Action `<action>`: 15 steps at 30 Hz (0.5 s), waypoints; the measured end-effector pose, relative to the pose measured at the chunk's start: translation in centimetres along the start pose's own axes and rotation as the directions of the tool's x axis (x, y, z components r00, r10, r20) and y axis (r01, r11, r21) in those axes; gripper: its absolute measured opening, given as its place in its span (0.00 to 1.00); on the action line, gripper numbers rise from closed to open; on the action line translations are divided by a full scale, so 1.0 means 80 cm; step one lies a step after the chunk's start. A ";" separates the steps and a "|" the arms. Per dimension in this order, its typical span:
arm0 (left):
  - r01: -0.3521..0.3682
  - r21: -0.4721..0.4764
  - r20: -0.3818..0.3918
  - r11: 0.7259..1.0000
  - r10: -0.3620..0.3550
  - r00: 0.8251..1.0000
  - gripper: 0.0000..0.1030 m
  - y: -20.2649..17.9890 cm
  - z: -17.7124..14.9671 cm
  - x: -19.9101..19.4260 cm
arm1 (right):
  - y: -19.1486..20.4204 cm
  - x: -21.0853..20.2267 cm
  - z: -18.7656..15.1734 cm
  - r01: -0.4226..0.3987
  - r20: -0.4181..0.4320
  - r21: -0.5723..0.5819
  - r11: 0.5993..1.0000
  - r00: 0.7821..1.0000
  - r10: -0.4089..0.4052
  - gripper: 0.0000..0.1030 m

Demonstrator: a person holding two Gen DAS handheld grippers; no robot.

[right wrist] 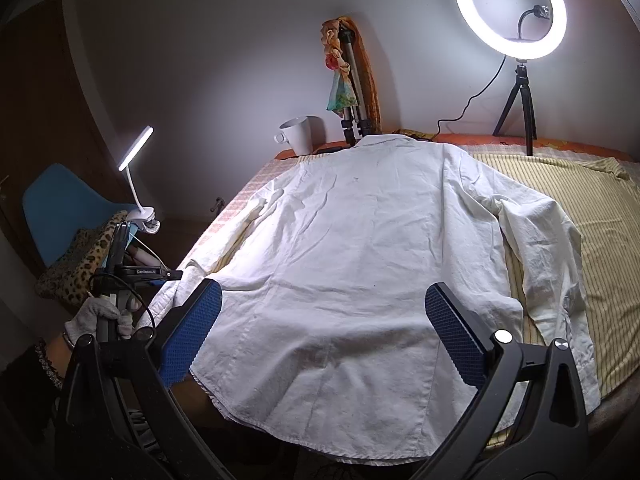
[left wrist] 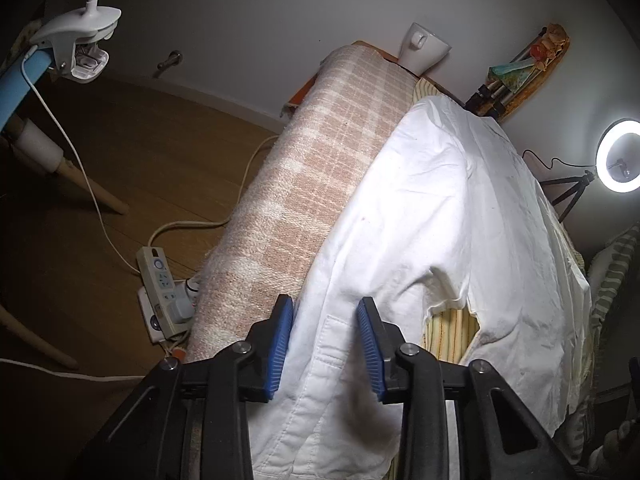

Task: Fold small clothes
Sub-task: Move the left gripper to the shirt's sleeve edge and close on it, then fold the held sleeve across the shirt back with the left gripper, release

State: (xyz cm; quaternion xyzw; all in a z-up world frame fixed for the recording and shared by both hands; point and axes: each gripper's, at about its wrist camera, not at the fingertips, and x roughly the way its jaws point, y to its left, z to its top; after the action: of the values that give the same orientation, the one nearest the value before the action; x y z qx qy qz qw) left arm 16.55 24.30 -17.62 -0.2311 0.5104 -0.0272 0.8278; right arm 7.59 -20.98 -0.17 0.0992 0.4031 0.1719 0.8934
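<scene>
A: What covers the worktop [right wrist: 580, 184]?
B: Striped cloth, with the white shirt [right wrist: 360, 248] spread flat on it.
A: The tools?
B: Right tool [right wrist: 324, 332] gapes wide over the hem, gripping nothing. Left tool [left wrist: 325, 334] stands narrower, sleeve cuff between its pads, untouched.

The white shirt [right wrist: 352, 248] is matt, creased woven cloth with stitched seams, lying on a yellow striped ribbed cloth [right wrist: 568, 192] and, to the left, a coarse pink-and-cream checked weave [left wrist: 316, 168]. Each hand-held gripper [left wrist: 325, 344] has matt black plastic arms, shiny metal pivot pins and ridged blue rubbery pads [right wrist: 196, 328]. The far mug [right wrist: 298, 134] looks smooth and glossy; the floor [left wrist: 132, 152] is smooth brown wood.
</scene>
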 end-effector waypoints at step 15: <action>0.143 0.104 0.109 0.984 -0.154 0.982 0.01 -0.073 -0.006 -0.047 | -0.007 -0.002 -0.005 0.015 -0.007 0.011 1.000 1.000 -0.015 1.00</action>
State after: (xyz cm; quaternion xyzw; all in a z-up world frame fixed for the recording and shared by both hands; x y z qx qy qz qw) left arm 15.48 19.99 -12.27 -0.2298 0.4406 -0.0998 0.8620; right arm 7.33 -21.57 -0.52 0.1006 0.4080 0.1631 0.8926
